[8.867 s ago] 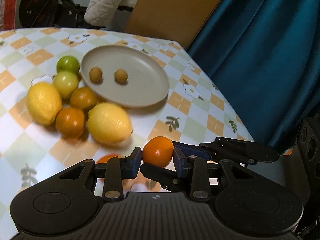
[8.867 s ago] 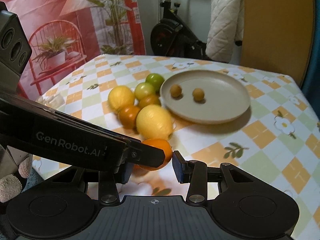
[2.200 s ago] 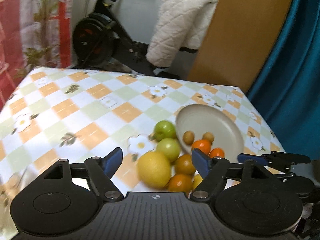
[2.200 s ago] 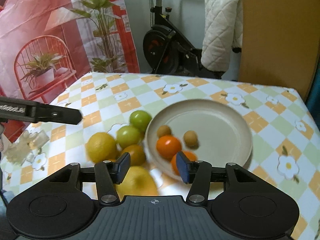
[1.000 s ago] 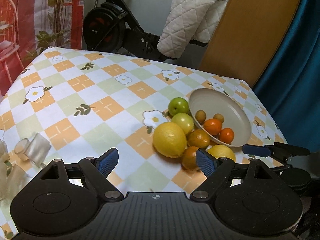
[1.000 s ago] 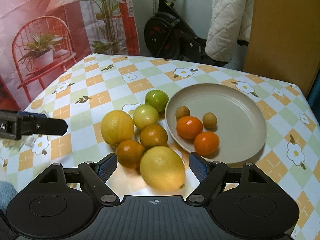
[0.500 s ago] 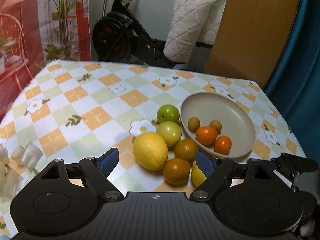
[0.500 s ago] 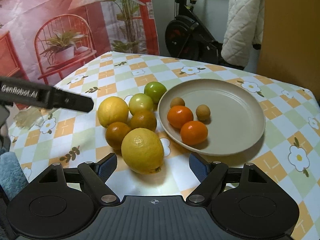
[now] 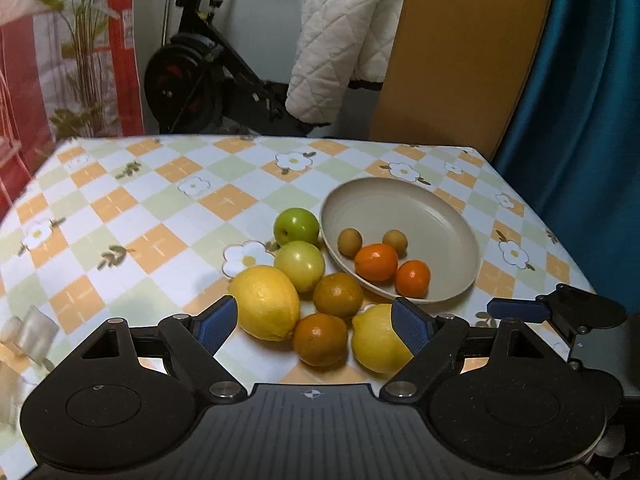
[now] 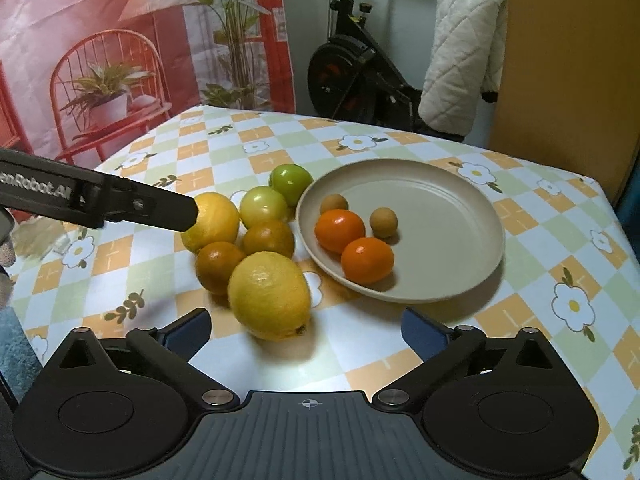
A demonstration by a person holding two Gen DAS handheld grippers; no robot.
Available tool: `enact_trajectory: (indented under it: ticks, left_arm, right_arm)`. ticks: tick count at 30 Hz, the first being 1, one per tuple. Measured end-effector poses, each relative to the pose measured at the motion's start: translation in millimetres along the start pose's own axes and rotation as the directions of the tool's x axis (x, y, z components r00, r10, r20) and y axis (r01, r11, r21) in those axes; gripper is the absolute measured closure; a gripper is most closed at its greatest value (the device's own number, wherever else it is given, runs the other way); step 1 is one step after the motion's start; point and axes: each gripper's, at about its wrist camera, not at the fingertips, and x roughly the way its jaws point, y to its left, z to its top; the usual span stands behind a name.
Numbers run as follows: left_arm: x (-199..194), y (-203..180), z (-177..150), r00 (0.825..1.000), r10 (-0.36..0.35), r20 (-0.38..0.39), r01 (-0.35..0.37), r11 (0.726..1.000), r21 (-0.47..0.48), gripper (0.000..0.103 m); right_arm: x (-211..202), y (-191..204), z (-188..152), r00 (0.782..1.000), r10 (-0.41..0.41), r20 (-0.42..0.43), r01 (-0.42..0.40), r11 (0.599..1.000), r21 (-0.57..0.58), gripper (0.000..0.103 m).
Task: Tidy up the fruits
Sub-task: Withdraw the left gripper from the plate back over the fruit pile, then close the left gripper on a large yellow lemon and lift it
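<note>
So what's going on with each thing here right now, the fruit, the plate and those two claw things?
Plate: upright, holds four fruits.
Two oranges: on the plate, touching.
Two small brown fruits: on the plate.
Two lemons: on the table.
Two green fruits: beside the plate.
Two dark oranges: on the table.
Left gripper: open, empty.
Right gripper: open, empty.

right gripper (image 10: 306,330): jaws wide apart, empty
plate (image 10: 452,200): two oranges (image 10: 354,246), two small brown fruits
near lemon (image 10: 269,295): on tablecloth, just ahead of the jaws
left gripper (image 10: 96,200): reaching in from left
</note>
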Motion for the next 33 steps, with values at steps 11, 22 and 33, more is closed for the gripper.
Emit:
enact_trajectory:
  ticks: [11,22,33]
  left_arm:
    - [-1.4,5.5,-0.5,1.0,-0.007,-0.008,0.007,1.0,-0.026,0.017]
    - [3.4,4.7,-3.8,0.999,0.025,-0.043,-0.026,0.999,-0.036,0.017]
    - [11.6,2.0,-8.5,0.997,0.024,-0.07,-0.026,0.999,-0.024,0.02]
  right_arm:
    - [-6.7,3.4,-4.5,0.998,0.031,0.047,-0.033,0.998,0.048,0.0]
    - [-2.3,3.9,-8.2,0.999,0.018,0.031,-0.02,0.999,0.044,0.0]
    - [4.3,-4.2,-8.1,0.998,-0.067,0.022,0.066,0.997,0.034,0.002]
